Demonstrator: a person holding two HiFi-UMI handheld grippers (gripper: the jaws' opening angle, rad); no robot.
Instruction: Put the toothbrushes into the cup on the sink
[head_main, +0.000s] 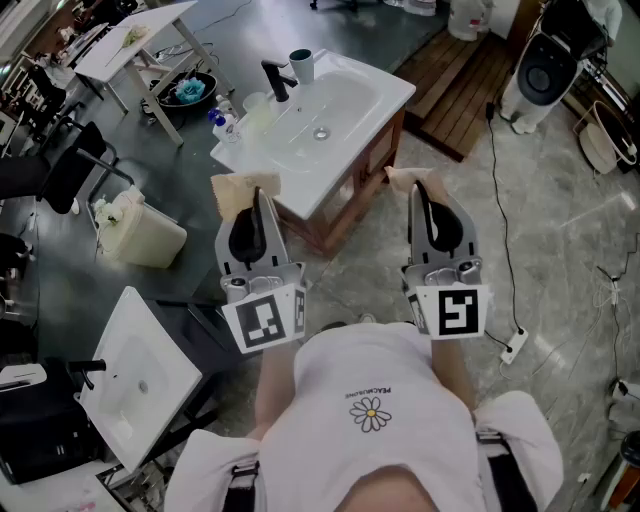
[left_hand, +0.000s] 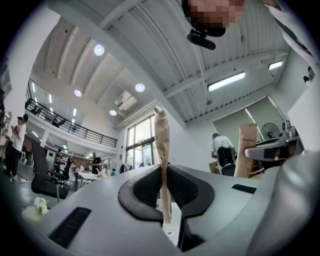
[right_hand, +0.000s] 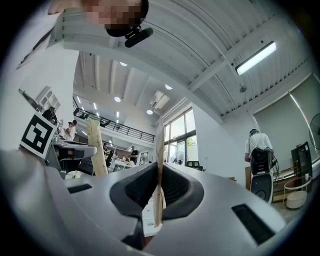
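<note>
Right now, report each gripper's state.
Left gripper: closed on a tan packet.
Right gripper: closed on a second packet.

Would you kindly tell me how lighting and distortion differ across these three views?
Head view: even light, the white sink nearly washed out. Left gripper view: heavy fisheye, dark corners, glaring ceiling lamps. Right gripper view: same curvature, bright strip light.
</note>
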